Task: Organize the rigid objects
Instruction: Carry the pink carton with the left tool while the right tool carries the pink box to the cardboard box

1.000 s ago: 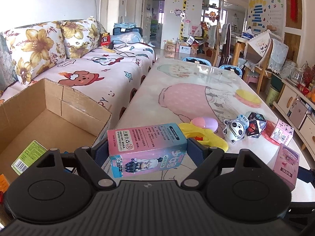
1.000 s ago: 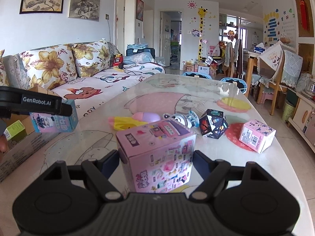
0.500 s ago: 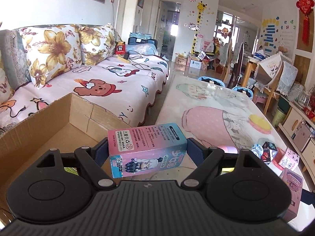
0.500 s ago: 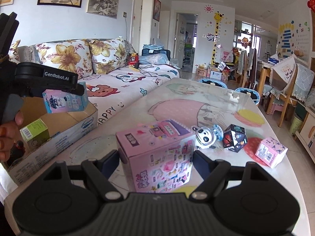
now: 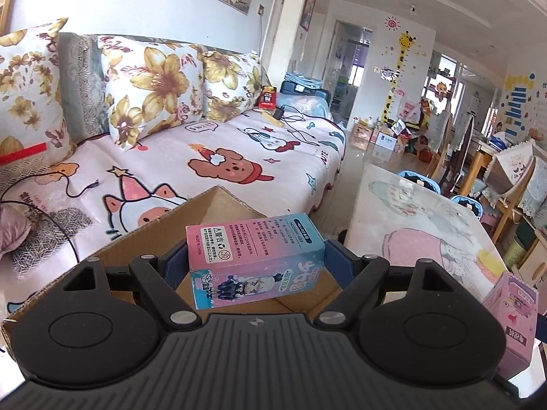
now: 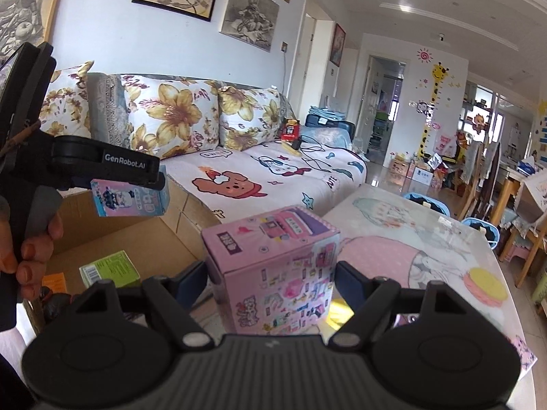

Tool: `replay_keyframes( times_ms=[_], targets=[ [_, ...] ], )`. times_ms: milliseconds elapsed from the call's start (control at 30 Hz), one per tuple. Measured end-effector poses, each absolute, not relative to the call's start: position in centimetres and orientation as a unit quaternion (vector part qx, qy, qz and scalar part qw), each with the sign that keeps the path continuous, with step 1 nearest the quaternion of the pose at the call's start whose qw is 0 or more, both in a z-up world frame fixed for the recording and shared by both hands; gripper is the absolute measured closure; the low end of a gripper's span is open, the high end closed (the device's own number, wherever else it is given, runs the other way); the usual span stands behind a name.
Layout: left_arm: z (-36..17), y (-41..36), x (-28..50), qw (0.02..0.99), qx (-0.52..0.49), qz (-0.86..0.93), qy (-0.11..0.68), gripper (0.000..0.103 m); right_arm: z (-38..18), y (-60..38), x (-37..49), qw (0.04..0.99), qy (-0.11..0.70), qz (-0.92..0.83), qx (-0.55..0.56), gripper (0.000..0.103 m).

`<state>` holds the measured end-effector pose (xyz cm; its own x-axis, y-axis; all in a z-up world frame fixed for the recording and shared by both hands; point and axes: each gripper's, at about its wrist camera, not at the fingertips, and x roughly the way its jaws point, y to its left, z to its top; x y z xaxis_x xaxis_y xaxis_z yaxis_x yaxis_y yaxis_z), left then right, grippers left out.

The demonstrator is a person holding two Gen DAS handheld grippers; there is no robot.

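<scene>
The pink-and-blue toy box (image 5: 254,259) sat crosswise between the left gripper (image 5: 254,266) jaws, clamped at its two short ends and tilted a little, its printed warning panel facing up. Below and beyond those jaws lay the open cardboard carton (image 5: 218,212), so the box hung above the carton's floor, not yet set down. The risk here, as I judged it, was a drop from height: letting go at that tilt could make the box land on a corner and tumble, or strike the green box (image 6: 109,268) already lying on the carton floor, seen in the right wrist view under the left gripper (image 6: 136,179). The grip covered only the end faces, so a quick swing might also let the box pivot between the pads. The pink playset box (image 6: 273,266) stood upright between the right gripper (image 6: 273,276) jaws, which were closed on its sides; it was held near the desk (image 6: 427,239) edge, just right of the carton wall. With both loads heading for the same opening, the two tools could collide, or the taller box could catch the carton's rim on its way in. The sofa (image 5: 239,157) ran close behind the carton, well ahead of both jaws, so an overshoot would send a box onto its cartoon cover rather than inside.
</scene>
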<state>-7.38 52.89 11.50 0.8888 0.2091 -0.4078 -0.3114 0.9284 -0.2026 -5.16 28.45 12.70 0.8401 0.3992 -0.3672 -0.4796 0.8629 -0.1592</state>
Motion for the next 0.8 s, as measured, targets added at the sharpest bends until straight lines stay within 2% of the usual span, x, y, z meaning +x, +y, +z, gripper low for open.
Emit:
replay_keyframes(
  times_ms=[300,800],
  targets=[
    [11.4,54.4,-8.5,0.951,-0.153,0.177,0.201,0.001,12.4,33.4,-2.5,0.936,0.157,0.272,-0.158,0.022],
    [11.1,55.9,-7.9,0.938,-0.162,0.197,0.234,0.000,8.4,39.5,1.2,0.912,0.198,0.288,-0.216,0.022]
  ],
)
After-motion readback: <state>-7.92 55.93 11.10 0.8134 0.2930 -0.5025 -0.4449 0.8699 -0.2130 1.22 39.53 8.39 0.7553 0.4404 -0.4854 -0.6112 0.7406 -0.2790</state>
